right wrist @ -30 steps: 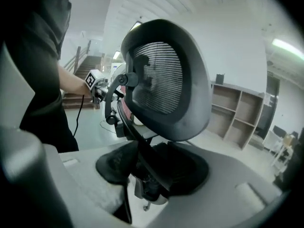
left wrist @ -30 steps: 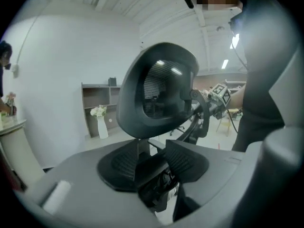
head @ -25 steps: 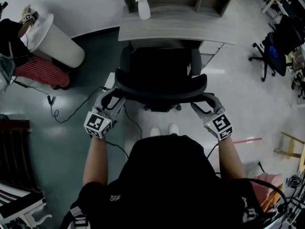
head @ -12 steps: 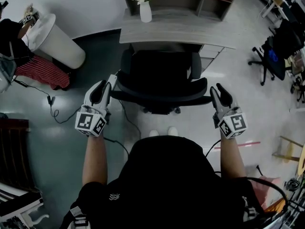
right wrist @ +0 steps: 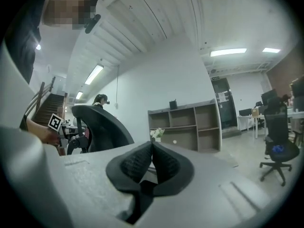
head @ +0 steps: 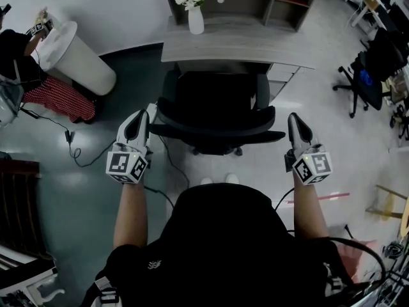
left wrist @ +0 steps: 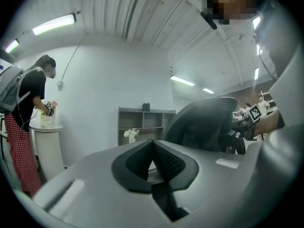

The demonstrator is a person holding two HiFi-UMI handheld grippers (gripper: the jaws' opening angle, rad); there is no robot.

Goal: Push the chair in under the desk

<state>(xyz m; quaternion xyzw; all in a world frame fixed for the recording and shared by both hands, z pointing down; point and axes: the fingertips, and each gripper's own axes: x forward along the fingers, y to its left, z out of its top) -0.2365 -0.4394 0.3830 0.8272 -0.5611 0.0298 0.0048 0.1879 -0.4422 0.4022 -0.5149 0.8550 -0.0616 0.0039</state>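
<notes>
- As their jaws have just been closing until they meet on nothing, the left gripper [head: 137, 119] and right gripper [head: 295, 121] flank the black office chair [head: 217, 104], off its backrest now.
- Its seat reaches the grey wooden desk [head: 236, 43]: the push seems done.

A second ago your left gripper [head: 138, 116] and right gripper [head: 295, 120] were angled inward with their jaws spread at the two rear corners of the black swivel office chair [head: 217, 107]. You have since drawn both off it. They now point straight ahead, one at each side and clear of the chair. Both pairs of jaws have just been closing and now meet pad to pad with nothing between them.
</notes>
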